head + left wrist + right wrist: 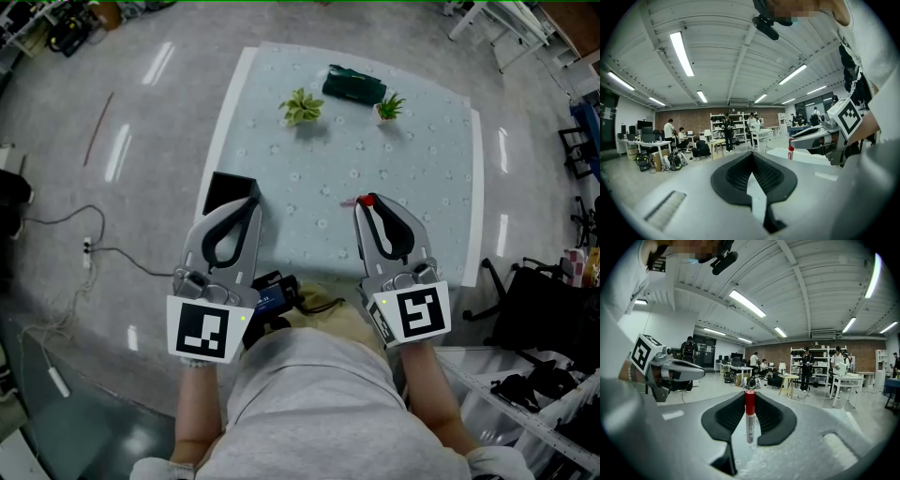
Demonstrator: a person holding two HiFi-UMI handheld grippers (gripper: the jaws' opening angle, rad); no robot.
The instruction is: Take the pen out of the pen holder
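Right gripper clamps the red-capped pen over the table — seemingly already freed — while the left gripper idles, jaws pressed together, empty.

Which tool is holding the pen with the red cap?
The right tool: the red-capped pen is pinched between its jaws. The left tool has its jaws closed on nothing.
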